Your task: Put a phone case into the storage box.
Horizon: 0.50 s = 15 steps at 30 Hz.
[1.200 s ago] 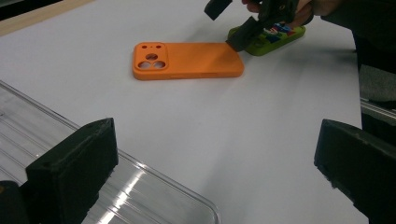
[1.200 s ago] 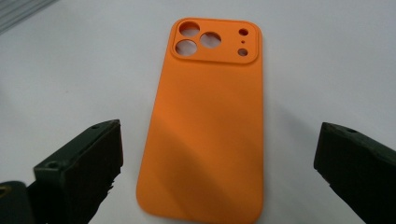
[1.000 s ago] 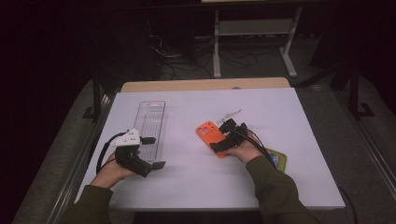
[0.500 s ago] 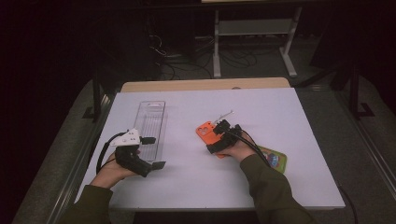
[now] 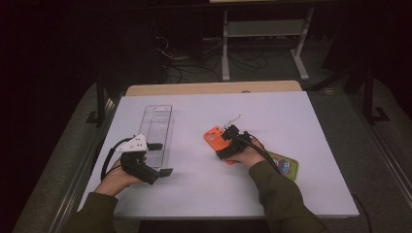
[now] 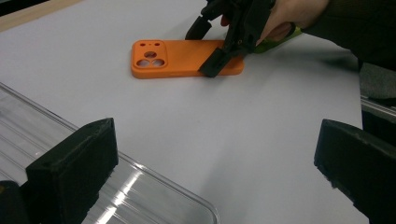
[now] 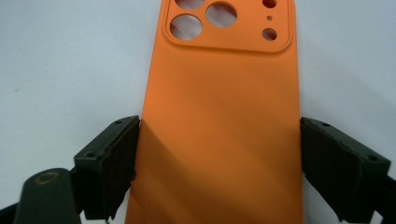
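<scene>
Straddling the orange phone case [image 7: 219,121], the right gripper [image 7: 219,163] has its jaws just closing across its width, long axis running straight ahead, pads not yet clamped.

— Any lettering to read on the orange phone case [image 7: 219,116]?
— None; its back is plain. The colourful card [image 5: 285,165] near the tabletop's right edge is too small to read.

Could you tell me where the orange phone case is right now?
The phone case lies flat on the white table, right of centre in the high view, between the right gripper's jaws, with the clear tray to its left.
</scene>
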Available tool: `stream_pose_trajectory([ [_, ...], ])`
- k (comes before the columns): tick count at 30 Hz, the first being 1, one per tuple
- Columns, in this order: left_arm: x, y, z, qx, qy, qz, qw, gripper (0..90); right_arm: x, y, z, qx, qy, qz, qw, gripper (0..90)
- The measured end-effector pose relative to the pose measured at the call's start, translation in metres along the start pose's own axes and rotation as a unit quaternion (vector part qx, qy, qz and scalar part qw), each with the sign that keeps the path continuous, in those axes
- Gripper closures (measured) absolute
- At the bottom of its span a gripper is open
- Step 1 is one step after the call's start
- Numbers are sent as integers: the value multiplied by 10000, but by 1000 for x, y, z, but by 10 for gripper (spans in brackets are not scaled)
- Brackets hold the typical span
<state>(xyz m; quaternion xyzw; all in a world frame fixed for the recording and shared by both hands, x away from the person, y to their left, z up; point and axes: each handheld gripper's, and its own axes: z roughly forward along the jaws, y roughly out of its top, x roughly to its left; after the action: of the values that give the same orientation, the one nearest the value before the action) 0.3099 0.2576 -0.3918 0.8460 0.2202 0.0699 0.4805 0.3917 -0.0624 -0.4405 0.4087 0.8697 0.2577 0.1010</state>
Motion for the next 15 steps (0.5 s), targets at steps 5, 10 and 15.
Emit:
stream_pose_trajectory([
  [5, 0, 6, 0, -38, -71, 4, 10000, 0, -4, 0, -3, -27, 9, -161, 9999, 149],
  [10, 3, 19, 2, 62, -64, 176, 9998, 0, -12, 2, -16, -114, 131, -256, 9995, 149],
  [15, 5, 35, 9, 186, -122, 309, 9993, 0, -18, 3, -28, -154, 187, -488, 9985, 150],
])
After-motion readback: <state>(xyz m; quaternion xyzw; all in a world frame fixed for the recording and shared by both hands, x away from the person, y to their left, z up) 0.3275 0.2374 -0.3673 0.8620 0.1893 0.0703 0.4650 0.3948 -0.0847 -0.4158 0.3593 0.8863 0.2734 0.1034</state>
